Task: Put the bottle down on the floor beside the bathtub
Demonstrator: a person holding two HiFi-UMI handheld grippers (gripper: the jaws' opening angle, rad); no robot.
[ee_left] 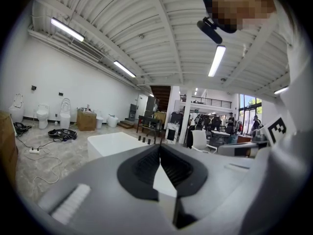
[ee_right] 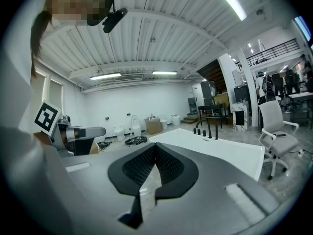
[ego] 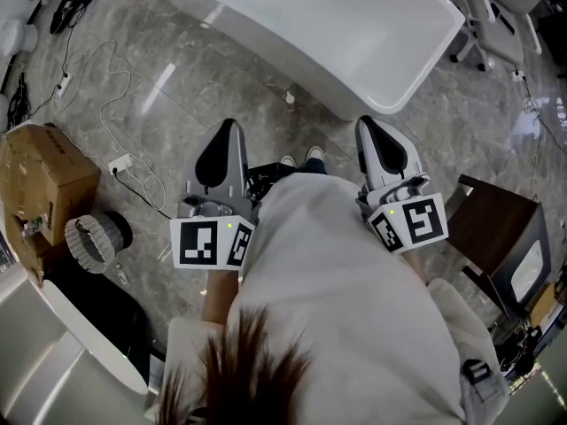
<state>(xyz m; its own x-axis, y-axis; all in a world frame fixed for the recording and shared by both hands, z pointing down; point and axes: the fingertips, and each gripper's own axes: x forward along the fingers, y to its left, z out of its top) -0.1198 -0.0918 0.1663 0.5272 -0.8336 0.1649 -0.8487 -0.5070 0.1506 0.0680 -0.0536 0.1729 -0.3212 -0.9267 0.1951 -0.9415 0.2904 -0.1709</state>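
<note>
The white bathtub [ego: 266,34] lies across the top of the head view, and it also shows ahead as the tub [ee_left: 110,143] and the tub [ee_right: 220,148]. A small white bottle-like object [ego: 290,97] stands on the grey marble floor just beside the tub's near wall. Both grippers are held close to the person's chest, pointing towards the tub. My left gripper [ego: 229,124] [ee_left: 159,146] is shut with nothing between its jaws. My right gripper [ego: 368,122] [ee_right: 155,145] has its tips together and also holds nothing. Neither gripper touches the small object.
A cardboard box [ego: 44,180] and a coiled grey duct [ego: 89,237] sit at the left, with cables [ego: 115,104] trailing on the floor. A dark brown stand [ego: 496,228] is at the right. A white office chair [ego: 496,7] [ee_right: 276,126] stands past the tub's right end.
</note>
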